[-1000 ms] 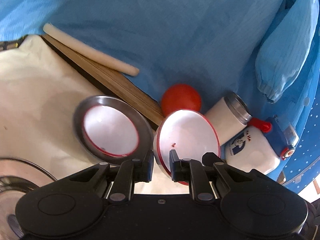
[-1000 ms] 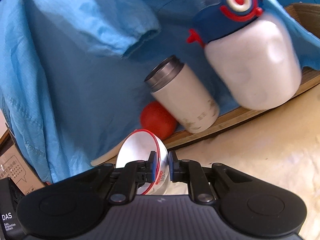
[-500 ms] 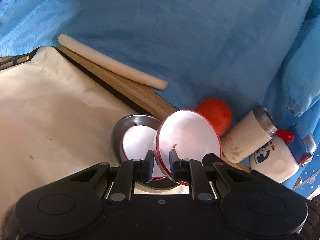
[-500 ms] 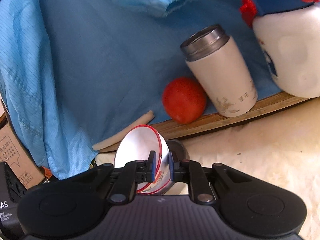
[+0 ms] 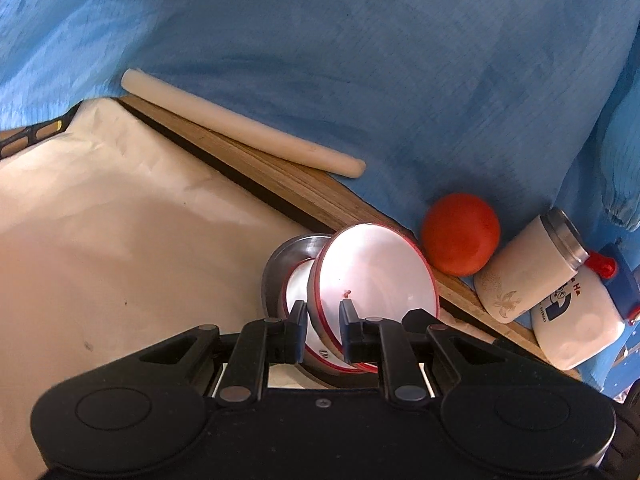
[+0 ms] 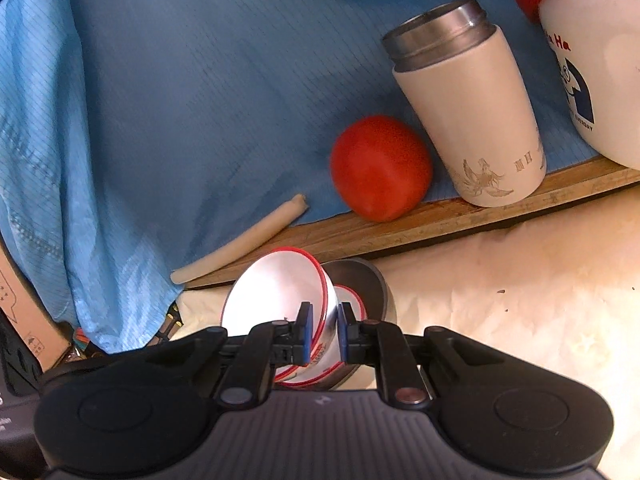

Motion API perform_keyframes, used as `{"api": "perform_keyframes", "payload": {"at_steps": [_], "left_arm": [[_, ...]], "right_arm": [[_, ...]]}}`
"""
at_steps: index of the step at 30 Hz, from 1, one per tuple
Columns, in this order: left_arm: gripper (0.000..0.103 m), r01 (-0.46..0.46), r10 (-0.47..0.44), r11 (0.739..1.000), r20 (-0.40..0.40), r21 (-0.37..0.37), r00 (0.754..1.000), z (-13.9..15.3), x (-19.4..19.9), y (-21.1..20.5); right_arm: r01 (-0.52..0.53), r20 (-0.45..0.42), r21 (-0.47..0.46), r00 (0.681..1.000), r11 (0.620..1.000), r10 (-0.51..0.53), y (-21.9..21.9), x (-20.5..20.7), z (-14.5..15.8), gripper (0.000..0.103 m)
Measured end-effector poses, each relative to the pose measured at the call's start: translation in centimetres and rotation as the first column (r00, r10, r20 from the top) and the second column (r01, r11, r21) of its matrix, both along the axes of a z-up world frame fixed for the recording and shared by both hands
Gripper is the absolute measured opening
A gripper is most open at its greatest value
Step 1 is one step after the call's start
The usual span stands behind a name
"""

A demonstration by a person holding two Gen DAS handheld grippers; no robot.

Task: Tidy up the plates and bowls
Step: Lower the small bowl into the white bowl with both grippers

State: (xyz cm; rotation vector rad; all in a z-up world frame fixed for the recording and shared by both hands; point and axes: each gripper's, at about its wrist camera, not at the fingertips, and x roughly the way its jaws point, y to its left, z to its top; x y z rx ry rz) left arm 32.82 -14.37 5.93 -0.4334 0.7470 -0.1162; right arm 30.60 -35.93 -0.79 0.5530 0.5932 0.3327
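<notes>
My left gripper (image 5: pixel 323 330) is shut on the rim of a white bowl with a red edge (image 5: pixel 376 276), held tilted over a steel plate (image 5: pixel 288 264) that holds another white red-rimmed bowl (image 5: pixel 298 292). My right gripper (image 6: pixel 323 332) is shut on the rim of a white red-rimmed bowl (image 6: pixel 276 296), tilted above the steel plate (image 6: pixel 370 280) with the white bowl (image 6: pixel 348 296) in it. I cannot tell whether both grippers hold the same bowl.
A wooden board (image 5: pixel 280 184) runs along the cream cloth (image 5: pixel 120 220). On it lie a pale stick (image 5: pixel 240 128), a red tomato (image 6: pixel 380 168), a beige steel-topped tumbler (image 6: pixel 468 112) and a white-and-blue bottle (image 6: pixel 596 72). Blue fabric (image 5: pixel 360 60) hangs behind. A cardboard box (image 6: pixel 24 312) is far left.
Both grippers have carried the tilted bowl left and down until it hangs over the steel plate and its bowl. Their grip is unchanged.
</notes>
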Motion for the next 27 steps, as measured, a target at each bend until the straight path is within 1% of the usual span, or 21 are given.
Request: {"api": "perform_keyframes", "payload": {"at_steps": [5, 10, 14, 18, 23, 27], "left_arm": [[0.018, 0.026, -0.026, 0.999, -0.004, 0.046, 1.0, -0.1, 0.4, -0.2], [0.018, 0.043, -0.042, 0.996, -0.015, 0.076, 0.999, -0.1, 0.5, -0.4], [0.019, 0.062, -0.061, 0.991, -0.017, 0.119, 0.998, 0.0, 0.6, -0.8], [0.019, 0.098, -0.094, 0.979, -0.031, 0.179, 0.995, 0.2, 0.8, -1.5], [0.019, 0.126, -0.118, 0.968, -0.048, 0.219, 0.992, 0.3, 1.0, -1.8], [0.019, 0.151, -0.141, 0.953, -0.058, 0.262, 0.988, 0.2, 1.1, -2.0]], "right_arm": [[0.004, 0.001, -0.013, 1.0, 1.0, -0.004, 0.1, 0.1, -0.1, 0.014], [0.002, -0.007, -0.018, 1.0, 1.0, -0.002, 0.3, 0.4, -0.3, 0.014], [0.001, -0.01, -0.019, 1.0, 1.0, -0.001, 0.3, 0.4, -0.3, 0.014], [0.001, -0.015, -0.023, 1.0, 1.0, -0.002, 0.3, 0.6, -0.4, 0.014], [-0.003, -0.021, -0.031, 1.0, 1.0, 0.002, 0.4, 0.7, -0.5, 0.014], [-0.008, -0.023, -0.037, 1.0, 0.999, 0.007, 0.4, 0.8, -0.5, 0.014]]}}
